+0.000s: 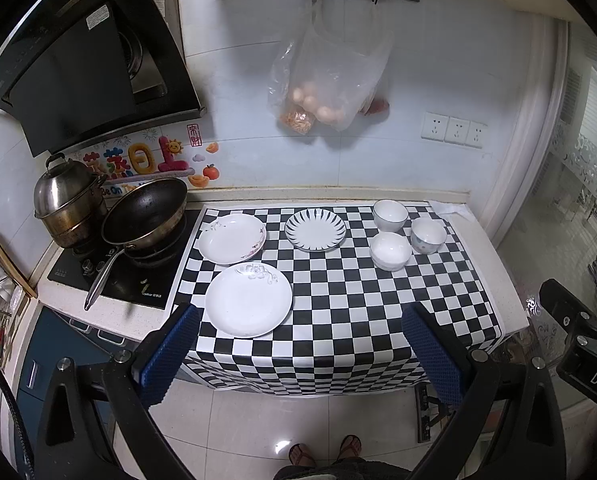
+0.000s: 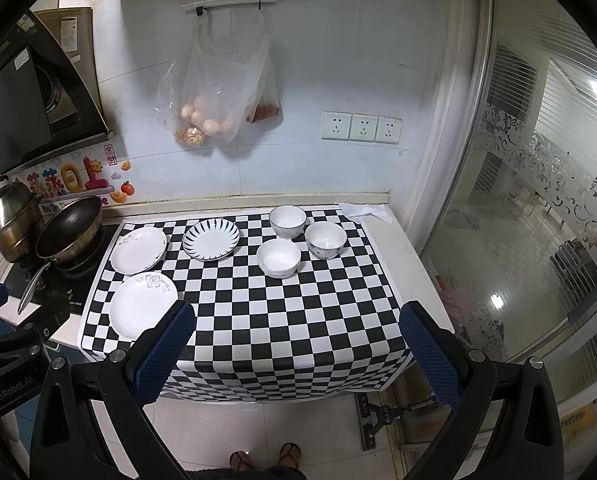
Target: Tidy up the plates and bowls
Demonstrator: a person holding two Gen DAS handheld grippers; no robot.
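Observation:
Three plates lie on the left of a checkered mat (image 1: pixel 338 300): a large white plate with a grey flower (image 1: pixel 248 300) at the front, a white floral plate (image 1: pixel 231 239) behind it, and a dark-striped plate (image 1: pixel 315 229) at the middle back. Three white bowls stand at the back right: a dark-rimmed bowl (image 1: pixel 390 215), a plain bowl (image 1: pixel 390 251) and a patterned bowl (image 1: pixel 428 235). In the right wrist view the same plates (image 2: pixel 143 306) and bowls (image 2: pixel 279 258) show. My left gripper (image 1: pixel 300 350) and my right gripper (image 2: pixel 296 350) are both open and empty, held in front of the counter edge.
A stove (image 1: pixel 114 276) at the left holds a black wok (image 1: pixel 146 216) with its handle pointing forward and a steel steamer pot (image 1: pixel 68 208). A plastic bag with eggs (image 1: pixel 330 76) hangs on the wall. A glass partition (image 2: pixel 538 220) stands at the right.

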